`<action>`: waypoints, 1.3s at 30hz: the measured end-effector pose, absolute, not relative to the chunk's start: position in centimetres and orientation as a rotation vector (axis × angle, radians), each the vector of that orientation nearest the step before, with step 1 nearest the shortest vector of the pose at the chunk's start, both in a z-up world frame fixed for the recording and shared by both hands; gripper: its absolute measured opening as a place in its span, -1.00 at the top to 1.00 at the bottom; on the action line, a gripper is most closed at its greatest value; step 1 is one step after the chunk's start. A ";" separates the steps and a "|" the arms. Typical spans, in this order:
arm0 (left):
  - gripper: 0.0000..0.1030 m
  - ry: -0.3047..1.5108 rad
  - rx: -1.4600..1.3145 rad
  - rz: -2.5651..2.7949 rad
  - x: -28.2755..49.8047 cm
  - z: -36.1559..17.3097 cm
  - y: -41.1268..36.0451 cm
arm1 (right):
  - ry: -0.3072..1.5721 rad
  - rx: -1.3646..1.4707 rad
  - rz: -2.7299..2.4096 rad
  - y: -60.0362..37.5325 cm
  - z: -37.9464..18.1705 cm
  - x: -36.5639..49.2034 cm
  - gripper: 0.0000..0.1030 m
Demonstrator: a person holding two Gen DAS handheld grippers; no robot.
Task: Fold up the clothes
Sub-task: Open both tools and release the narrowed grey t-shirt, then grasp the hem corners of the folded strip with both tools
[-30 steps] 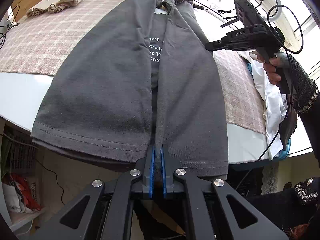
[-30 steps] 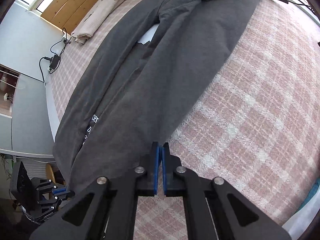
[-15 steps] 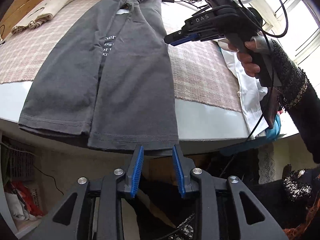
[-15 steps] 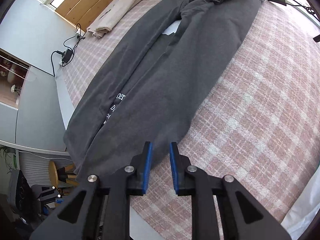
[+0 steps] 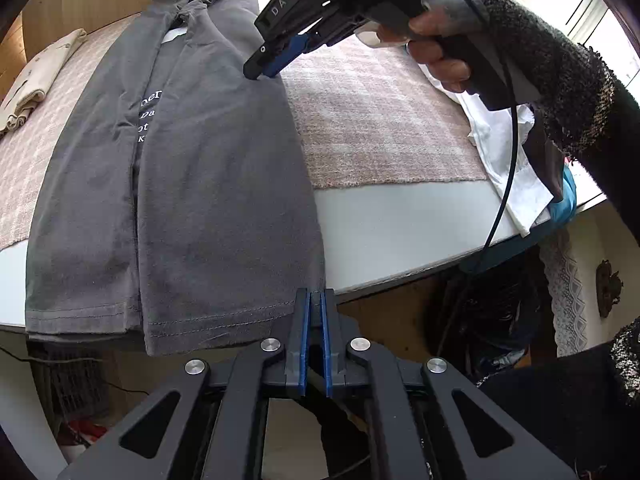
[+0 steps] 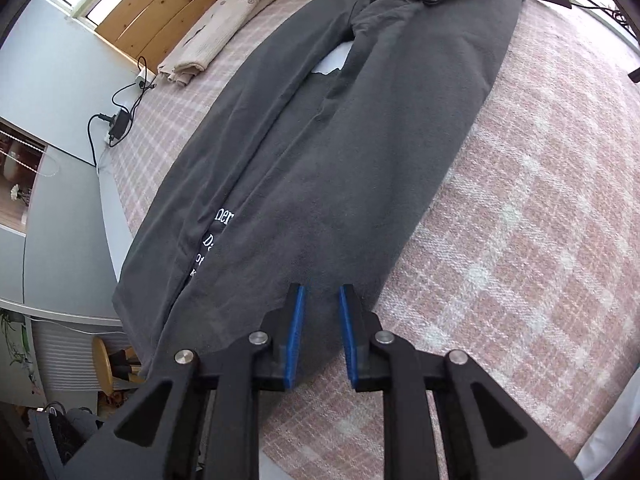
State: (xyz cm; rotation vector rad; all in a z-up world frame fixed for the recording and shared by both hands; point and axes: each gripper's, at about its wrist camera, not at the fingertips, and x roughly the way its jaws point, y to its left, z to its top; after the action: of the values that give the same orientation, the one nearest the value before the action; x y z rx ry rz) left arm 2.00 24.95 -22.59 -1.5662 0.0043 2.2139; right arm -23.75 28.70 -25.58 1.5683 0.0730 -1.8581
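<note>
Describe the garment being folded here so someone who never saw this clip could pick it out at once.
On the table covered by a pink plaid cloth, it is the long dark grey T-shirt running down the middle, hem hanging over the near edge. Unlike the folded cream cloth by the wooden wall and the white fabric at the table's side, it shows white lettering between its two folded-in sides.

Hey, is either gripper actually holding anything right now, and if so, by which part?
The left hand-held gripper is shut on the gray T-shirt, pinching the bottom hem at its right corner. The right hand-held gripper is open above the shirt, holding nothing.
</note>
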 end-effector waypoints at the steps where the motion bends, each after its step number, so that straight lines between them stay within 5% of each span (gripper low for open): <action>1: 0.91 -0.015 -1.556 2.219 2.1 -22.5 24.7 | 0.074 1.557 -1.852 28.5 -25.3 -23.5 0.74; 6: 0.87 -0.177 -1.607 2.144 2.5 -23.0 22.8 | 0.080 1.501 -1.822 27.7 -23.7 -22.0 0.69; 10: 0.44 -0.211 -1.529 2.283 4.0 -19.7 18.5 | 0.085 1.457 -1.798 27.1 -22.4 -20.8 0.69; 21: 0.42 -0.391 -1.730 2.571 1.4 -22.1 6.0 | 0.189 1.439 -1.586 18.8 -23.9 -15.9 0.69; 28: 0.30 -0.111 -1.809 2.524 -0.3 -23.3 6.0 | 0.217 1.427 -1.528 18.3 -24.7 -11.2 0.69; 39: 0.28 0.093 -1.718 2.290 -2.5 -24.5 6.4 | 0.136 1.465 -1.721 18.1 -25.0 -4.2 0.55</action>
State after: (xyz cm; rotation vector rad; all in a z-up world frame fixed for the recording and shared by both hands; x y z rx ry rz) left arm -2.51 6.42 -24.49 -1.7184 0.0931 2.2903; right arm -4.19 18.14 -25.01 1.4651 0.1364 -1.7213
